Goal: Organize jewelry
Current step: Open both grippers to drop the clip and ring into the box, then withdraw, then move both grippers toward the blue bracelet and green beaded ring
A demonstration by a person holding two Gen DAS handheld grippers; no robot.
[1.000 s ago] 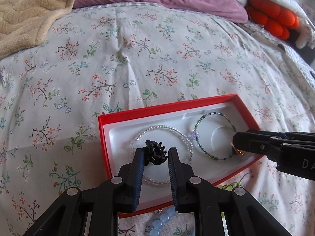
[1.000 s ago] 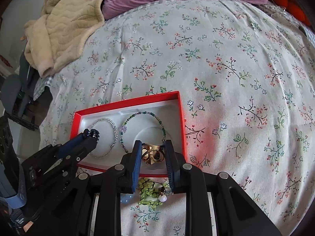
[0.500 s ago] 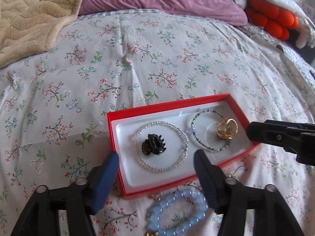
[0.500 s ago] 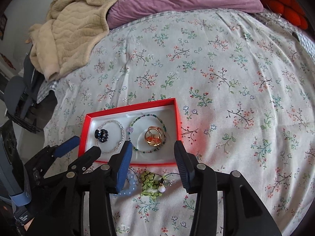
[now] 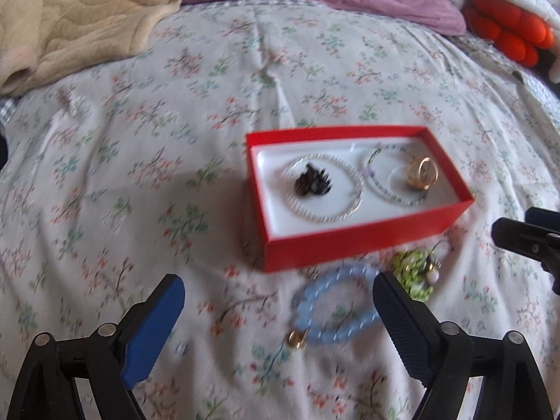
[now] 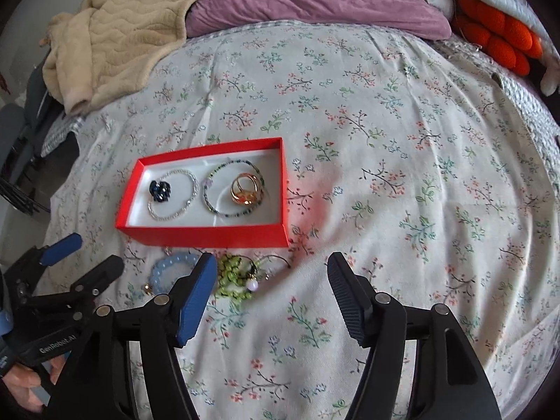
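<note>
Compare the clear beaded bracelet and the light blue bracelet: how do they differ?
The clear beaded bracelet lies inside the red box; the light blue bracelet lies on the bedspread before it. The clear one has tiny beads and rings a dark clip; the blue one has bigger beads and a gold charm. Both lie flat.

Bright, soft daylight all over, no harsh glare. Left wrist view smeared with motion blur: floral bedspread point(image 5: 147, 182) print mushy, red box point(image 5: 353, 245) edges soft. Right wrist view way sharper, print crisp. Soft shadow left of the box in the left view, reddish glow spilling onto the fabric right of it in the right. Heavy fisheye bending, dark vignette in the right view's corners.
</note>
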